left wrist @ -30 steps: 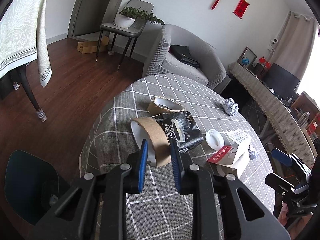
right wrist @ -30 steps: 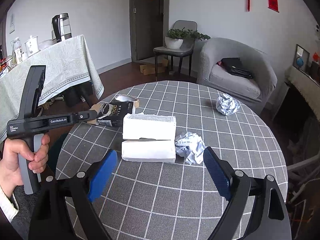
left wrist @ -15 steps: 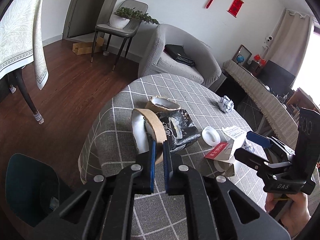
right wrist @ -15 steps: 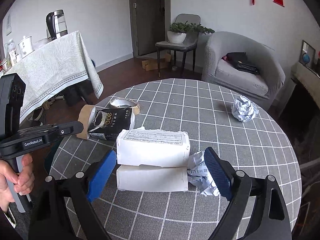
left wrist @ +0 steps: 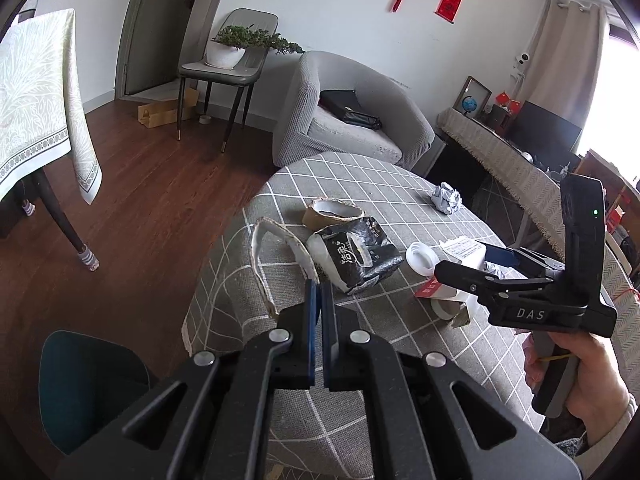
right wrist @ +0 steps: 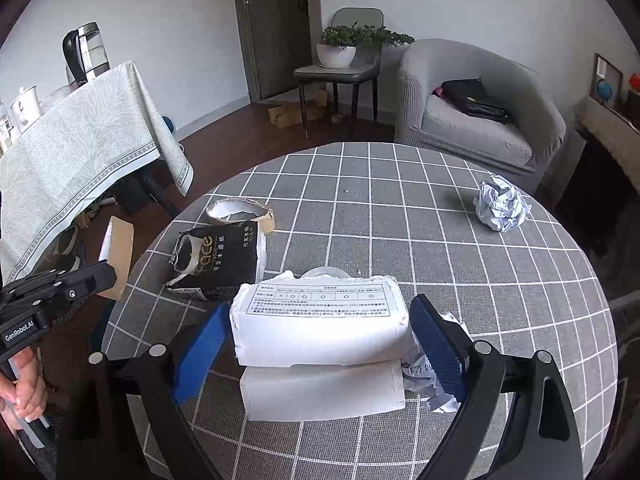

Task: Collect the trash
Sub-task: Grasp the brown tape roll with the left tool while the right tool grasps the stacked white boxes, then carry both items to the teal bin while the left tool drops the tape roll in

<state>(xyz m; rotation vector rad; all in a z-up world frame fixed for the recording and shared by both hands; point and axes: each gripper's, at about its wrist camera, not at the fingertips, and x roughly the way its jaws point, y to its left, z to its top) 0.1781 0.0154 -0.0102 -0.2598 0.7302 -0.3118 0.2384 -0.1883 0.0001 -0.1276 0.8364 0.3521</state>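
The left gripper (left wrist: 319, 292) pinches a cardboard ring (left wrist: 276, 258) off the table (right wrist: 400, 184) edge for binning; the right gripper (right wrist: 316, 344) gapes wide around the box (right wrist: 320, 322) mid-table, ready to clamp.

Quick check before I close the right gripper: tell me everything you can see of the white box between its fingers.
The white box looks like soft, slightly crumpled white cardboard or paper packaging. Its upper flap, bearing a black-lined printed table, stands open above the lower body, with a red panel visible from the left wrist view. It rests on the checked tablecloth, between the open fingers of the right gripper, neither visibly clamping it. Crumpled paper lies against its right end; the black tissue pack sits just behind its left corner.
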